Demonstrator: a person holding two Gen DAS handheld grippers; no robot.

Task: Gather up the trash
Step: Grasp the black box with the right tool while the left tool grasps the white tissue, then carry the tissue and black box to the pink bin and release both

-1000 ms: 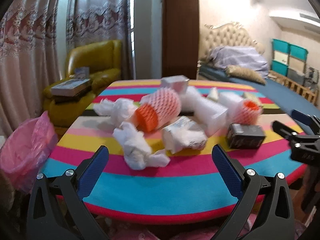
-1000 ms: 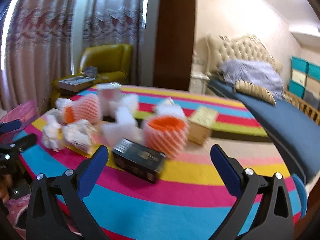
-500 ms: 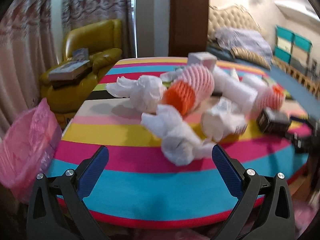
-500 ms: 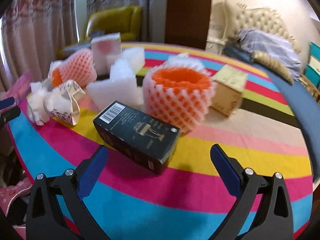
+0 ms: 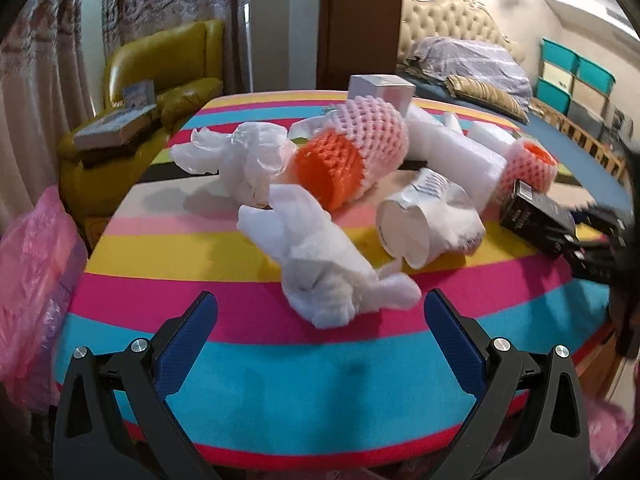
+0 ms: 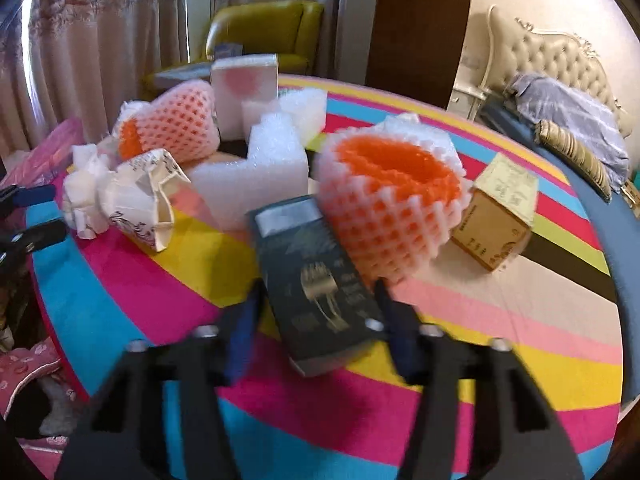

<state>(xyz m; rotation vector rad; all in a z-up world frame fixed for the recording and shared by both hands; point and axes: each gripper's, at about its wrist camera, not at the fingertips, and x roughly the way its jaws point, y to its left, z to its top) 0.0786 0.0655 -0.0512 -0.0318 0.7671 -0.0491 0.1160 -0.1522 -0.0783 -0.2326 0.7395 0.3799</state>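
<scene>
progress: early, litter still on striped surface (image 5: 280, 380), pink bag (image 5: 32, 248) at 9 o'clock awaits | left tongs (image 5: 320, 320) released behind white tissue wad (image 5: 328, 272) | right tongs (image 6: 318, 312) closing around dark box (image 6: 316, 280) | right view alone shows tan carton (image 6: 496, 216) at 3 o'clock

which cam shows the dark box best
The right wrist view: the dark box fills the centre, its gold print visible though blurred, between the closing fingers of the right tool. The left wrist view shows the box only at the far right edge, small and partly hidden by that tool.
</scene>
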